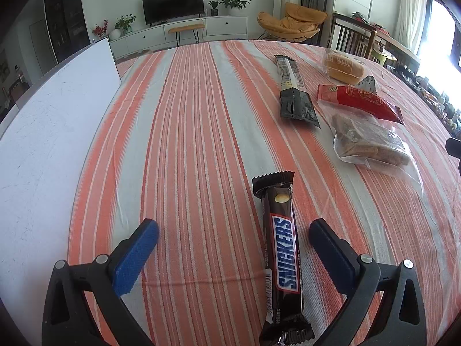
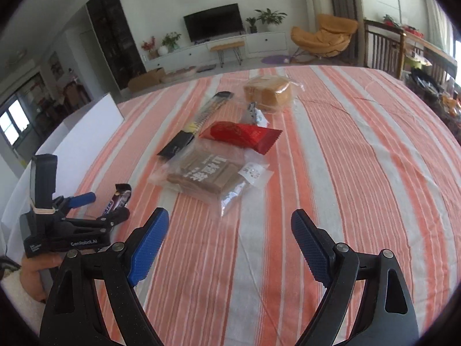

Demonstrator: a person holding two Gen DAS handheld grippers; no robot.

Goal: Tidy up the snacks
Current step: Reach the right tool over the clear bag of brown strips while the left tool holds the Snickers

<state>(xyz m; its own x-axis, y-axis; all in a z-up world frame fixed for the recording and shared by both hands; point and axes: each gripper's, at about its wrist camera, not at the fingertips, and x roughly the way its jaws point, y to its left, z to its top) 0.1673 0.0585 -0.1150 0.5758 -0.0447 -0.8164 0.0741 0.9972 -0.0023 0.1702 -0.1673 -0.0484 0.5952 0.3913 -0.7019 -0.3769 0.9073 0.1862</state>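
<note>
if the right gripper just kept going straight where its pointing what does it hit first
Probably the striped tablecloth first, since the open right gripper tilts down. The nearest snack ahead is the clear bag of brown bars; depth is hard to judge.

An orange-and-grey striped cloth (image 1: 201,121) covers the table, and the snacks lie straight on it. Nearest the left wrist camera, a Snickers bar (image 1: 281,259) lies flat, lengthwise along the stripes. Well apart from it, further across the cloth, the other packets form a loose cluster: a long black packet (image 1: 294,92), a red packet (image 1: 360,102) resting partly on a clear bag of brown pieces (image 1: 371,141), and a clear bag of yellow cake or bread (image 1: 343,67) beyond them. A small dark wrapper (image 1: 367,83) peeks out behind the red packet, possibly another snack. A white board (image 1: 52,132) lies along the cloth's left edge.
</note>
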